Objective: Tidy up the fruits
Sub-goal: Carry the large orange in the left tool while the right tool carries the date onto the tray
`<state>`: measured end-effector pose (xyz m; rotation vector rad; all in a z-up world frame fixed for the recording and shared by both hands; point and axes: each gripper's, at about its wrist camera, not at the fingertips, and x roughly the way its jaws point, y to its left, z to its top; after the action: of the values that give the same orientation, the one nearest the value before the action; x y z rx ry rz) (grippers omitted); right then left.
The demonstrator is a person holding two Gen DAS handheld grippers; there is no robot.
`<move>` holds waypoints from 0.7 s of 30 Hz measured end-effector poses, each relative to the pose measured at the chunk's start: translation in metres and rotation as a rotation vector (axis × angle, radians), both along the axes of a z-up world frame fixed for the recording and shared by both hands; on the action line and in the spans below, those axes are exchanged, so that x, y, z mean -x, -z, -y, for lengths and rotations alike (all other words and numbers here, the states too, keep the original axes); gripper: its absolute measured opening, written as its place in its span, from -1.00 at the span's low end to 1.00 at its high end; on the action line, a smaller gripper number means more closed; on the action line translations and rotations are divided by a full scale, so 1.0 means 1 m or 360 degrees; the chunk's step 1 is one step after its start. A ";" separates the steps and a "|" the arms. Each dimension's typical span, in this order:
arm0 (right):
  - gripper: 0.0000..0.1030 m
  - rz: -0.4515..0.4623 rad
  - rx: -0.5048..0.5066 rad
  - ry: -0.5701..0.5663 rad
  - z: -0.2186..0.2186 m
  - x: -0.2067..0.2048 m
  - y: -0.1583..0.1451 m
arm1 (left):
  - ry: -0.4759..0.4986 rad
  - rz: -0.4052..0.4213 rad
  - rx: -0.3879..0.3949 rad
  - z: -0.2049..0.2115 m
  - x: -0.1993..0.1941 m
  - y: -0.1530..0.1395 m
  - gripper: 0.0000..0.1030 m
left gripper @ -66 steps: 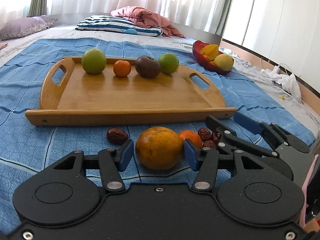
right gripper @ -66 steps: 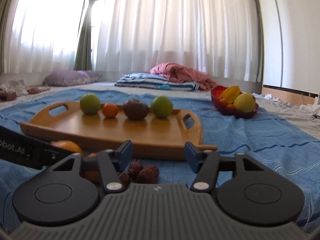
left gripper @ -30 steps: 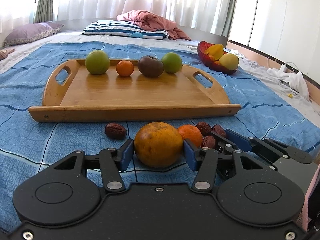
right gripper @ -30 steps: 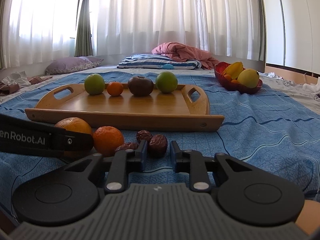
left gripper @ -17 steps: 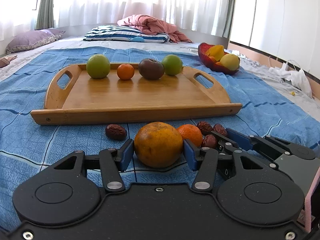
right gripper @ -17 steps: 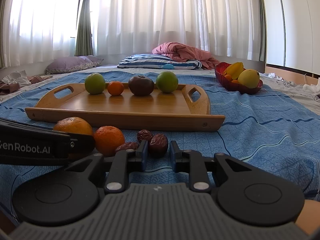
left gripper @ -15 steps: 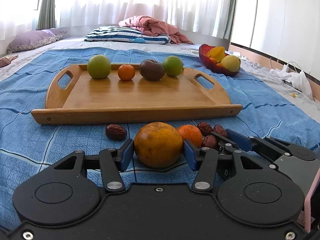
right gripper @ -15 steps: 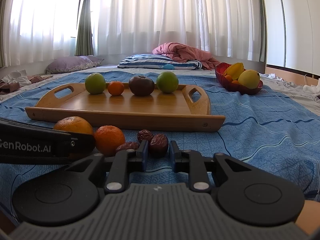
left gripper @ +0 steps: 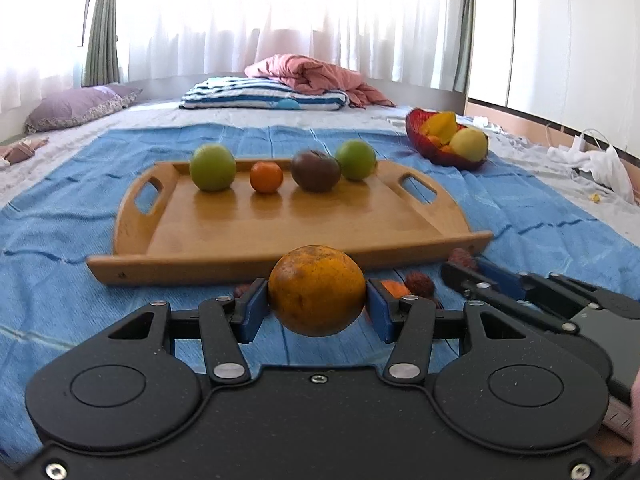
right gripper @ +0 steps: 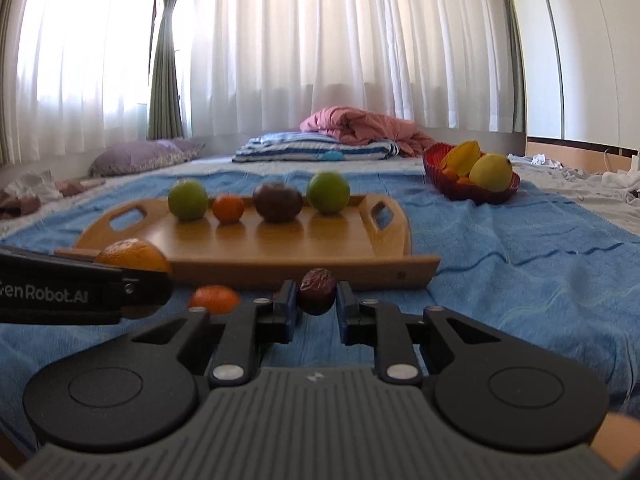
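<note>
Fingers (left gripper: 256, 310) clamp one orange (left gripper: 317, 290); tray (left gripper: 280, 264): four fruits.

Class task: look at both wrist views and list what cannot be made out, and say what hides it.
- Left wrist view: loose dates are partly hidden behind the large orange and the left hand-held gripper.
- Right wrist view: the large orange is half covered by the left hand-held gripper's side.
- Both views: the red bowl hides its lower fruit.

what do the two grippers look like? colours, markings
Left gripper: smooth black body, two round discs, silver pivot screws, black linkage, blue pads. Right gripper: same build, ribbed grey body with a small logo. White "enRobot.AI" lettering on the left one's side.
</note>
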<state>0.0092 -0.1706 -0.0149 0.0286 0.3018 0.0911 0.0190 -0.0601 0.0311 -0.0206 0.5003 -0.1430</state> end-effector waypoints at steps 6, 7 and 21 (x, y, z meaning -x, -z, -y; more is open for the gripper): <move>-0.53 0.0080 -0.0043 -0.0015 0.006 -0.021 -0.023 | -0.0064 0.0071 -0.0003 -0.014 -0.019 -0.021 -0.02; -0.53 0.0097 -0.0047 -0.0016 0.007 -0.026 -0.027 | -0.0073 0.0082 -0.0003 -0.016 -0.024 -0.024 -0.02; -0.53 -0.0040 -0.0086 0.0021 0.023 -0.120 -0.058 | -0.0241 0.0037 0.0044 -0.071 -0.104 -0.047 -0.02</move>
<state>0.1291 -0.1933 0.0432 0.0855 0.3241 0.0857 0.1235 0.0111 0.0780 -0.0838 0.4717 -0.0017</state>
